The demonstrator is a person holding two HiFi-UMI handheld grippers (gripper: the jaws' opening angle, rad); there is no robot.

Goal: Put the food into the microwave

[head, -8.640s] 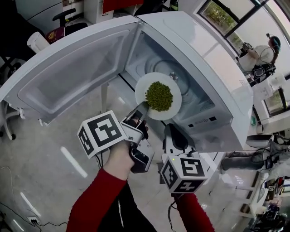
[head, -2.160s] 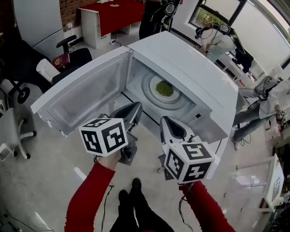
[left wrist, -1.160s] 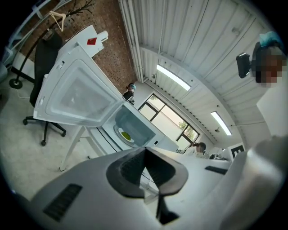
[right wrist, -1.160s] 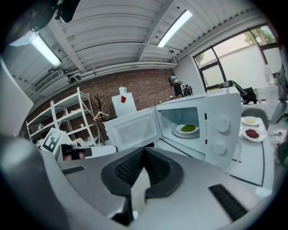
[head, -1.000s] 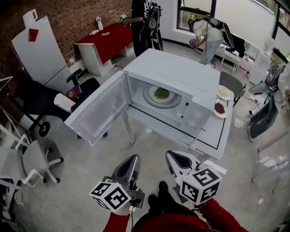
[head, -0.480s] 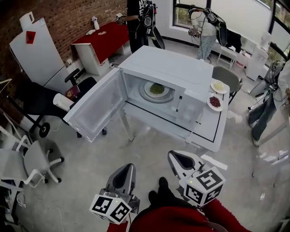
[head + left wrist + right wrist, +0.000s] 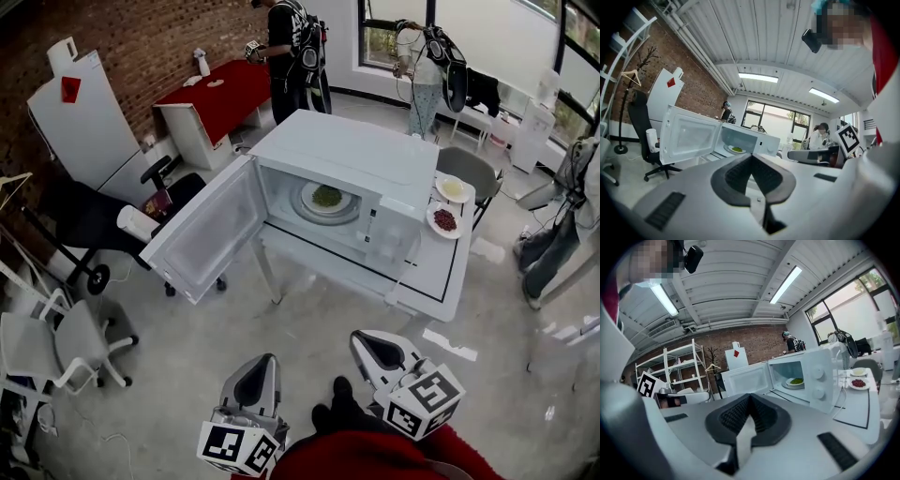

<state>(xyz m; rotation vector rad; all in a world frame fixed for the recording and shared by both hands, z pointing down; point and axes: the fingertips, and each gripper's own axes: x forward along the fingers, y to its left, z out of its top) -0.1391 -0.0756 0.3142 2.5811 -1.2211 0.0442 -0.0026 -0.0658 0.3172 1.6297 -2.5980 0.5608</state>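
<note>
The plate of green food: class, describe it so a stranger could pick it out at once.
Find the white microwave on the white table, its door swung open. The plate of green food sits inside it. The plate of yellow food and the plate of red food stand outside, on the table.

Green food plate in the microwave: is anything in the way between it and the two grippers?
Nothing visible is. The microwave door stands wide open, the green food plate sits inside, and only floor lies between it and the left gripper and right gripper, both shut and empty.
</note>
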